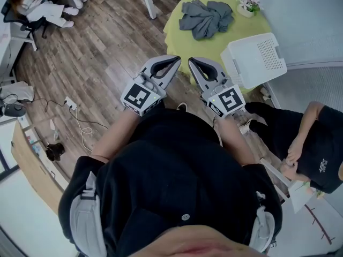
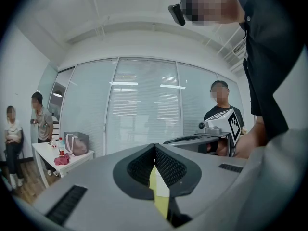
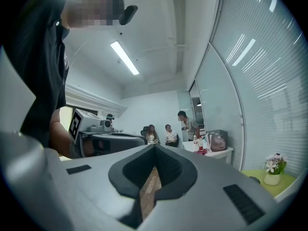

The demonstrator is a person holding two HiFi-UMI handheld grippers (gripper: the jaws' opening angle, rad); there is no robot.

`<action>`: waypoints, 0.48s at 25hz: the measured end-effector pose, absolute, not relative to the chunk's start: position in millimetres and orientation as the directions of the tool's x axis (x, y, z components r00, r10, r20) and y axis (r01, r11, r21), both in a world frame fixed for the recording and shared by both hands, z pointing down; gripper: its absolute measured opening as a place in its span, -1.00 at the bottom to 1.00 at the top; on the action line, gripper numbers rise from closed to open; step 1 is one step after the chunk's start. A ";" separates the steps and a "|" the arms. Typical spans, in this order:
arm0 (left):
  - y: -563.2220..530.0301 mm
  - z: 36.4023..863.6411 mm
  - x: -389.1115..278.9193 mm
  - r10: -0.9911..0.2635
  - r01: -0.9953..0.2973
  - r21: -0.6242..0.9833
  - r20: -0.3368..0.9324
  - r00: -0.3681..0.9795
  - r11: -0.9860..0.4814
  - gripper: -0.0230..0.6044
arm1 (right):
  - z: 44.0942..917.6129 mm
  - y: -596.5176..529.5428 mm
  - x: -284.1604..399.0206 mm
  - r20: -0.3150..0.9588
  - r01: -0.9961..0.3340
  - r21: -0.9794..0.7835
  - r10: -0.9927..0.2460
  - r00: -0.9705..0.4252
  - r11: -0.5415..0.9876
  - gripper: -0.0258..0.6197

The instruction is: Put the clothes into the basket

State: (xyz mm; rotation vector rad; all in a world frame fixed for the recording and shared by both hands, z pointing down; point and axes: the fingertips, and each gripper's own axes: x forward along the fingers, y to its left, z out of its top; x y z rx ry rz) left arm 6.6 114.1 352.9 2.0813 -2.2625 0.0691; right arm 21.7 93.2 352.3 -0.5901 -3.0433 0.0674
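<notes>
**Both claws shut and empty, clothes not yet reached**

We are reading the step in hand as the approach to the pile; nothing is gripped yet. The left gripper [image 1: 172, 63] and the right gripper [image 1: 194, 63] are both sitting closed, tips meeting and nothing between the pads. So we are going to need the jaws spread before they get to the cloth.

The white basket [image 1: 252, 63] is lying right of centre, at the right edge of the yellow-green round table [image 1: 176, 40]. We cannot tell whether it is resting fully on the table. It is closer to us than the load, so we are advising a reach past its left side without clipping the rim.

The grey clothes [image 1: 206, 17] are lying bunched on the tabletop in the upper middle of the frame, well apart from both claws and near the basket. The heap looks loose and likely to trail. We are suggesting a pinch on a thick fold and a lift high enough to clear the basket wall.

A small flower pot [image 1: 248, 4] is standing at upper right, near the pile; a wide sweep could knock it.

Pose: we are holding both forearms out ahead of the black top in the lower centre, side by side. The grippers are level and pointing toward the table, tips near each other but apart.
</notes>
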 end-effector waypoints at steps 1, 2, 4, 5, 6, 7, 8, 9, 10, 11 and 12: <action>113.6 354.4 -1.9 -0.994 -0.997 0.012 0.075 -0.076 0.077 -0.90 | 354.1 92.5 12.6 0.035 0.368 -0.049 0.370 -0.928 0.929 -0.85; 113.7 355.7 -10.6 -0.995 -0.997 0.013 0.073 -0.070 0.071 -0.90 | 356.0 92.3 3.0 0.040 0.361 -0.048 0.363 -0.931 0.931 -0.85; 115.8 356.4 -30.6 -0.995 -0.998 0.015 0.077 -0.061 0.062 -0.90 | 358.3 93.7 -17.7 0.053 0.346 -0.050 0.348 -0.936 0.937 -0.85; 117.3 355.7 -42.2 -0.995 -0.998 0.015 0.083 -0.059 0.060 -0.90 | 357.8 95.3 -28.7 0.058 0.340 -0.051 0.343 -0.938 0.939 -0.85; 118.7 355.0 -54.4 -0.995 -0.998 0.016 0.088 -0.055 0.056 -0.90 | 356.2 97.2 -40.1 0.062 0.335 -0.051 0.338 -0.939 0.941 -0.85; 119.7 354.5 -66.9 -0.995 -0.999 0.017 0.090 -0.048 0.050 -0.90 | 354.2 99.1 -51.8 0.064 0.332 -0.048 0.335 -0.940 0.942 -0.85; 120.2 354.0 -79.3 -0.995 -0.999 0.019 0.090 -0.041 0.043 -0.90 | 352.4 100.8 -64.0 0.067 0.329 -0.043 0.331 -0.941 0.943 -0.85; 120.4 353.3 -91.6 -0.996 -0.999 0.021 0.088 -0.032 0.034 -0.90 | 351.2 102.2 -76.4 0.070 0.325 -0.039 0.327 -0.942 0.945 -0.85; 120.6 352.8 -103.4 -0.996 -0.999 0.023 0.085 -0.023 0.025 -0.90 | 350.6 103.5 -88.7 0.072 0.320 -0.037 0.322 -0.944 0.947 -0.85; 121.1 352.8 -114.8 -0.996 -1.000 0.023 0.084 -0.013 0.015 -0.90 | 350.7 104.8 -100.7 0.074 0.312 -0.038 0.315 -0.946 0.949 -0.85; 121.9 353.3 -125.9 -0.996 -1.000 0.023 0.084 -0.003 0.005 -0.90 | 351.3 106.2 -112.1 0.076 0.303 -0.040 0.306 -0.949 0.952 -0.85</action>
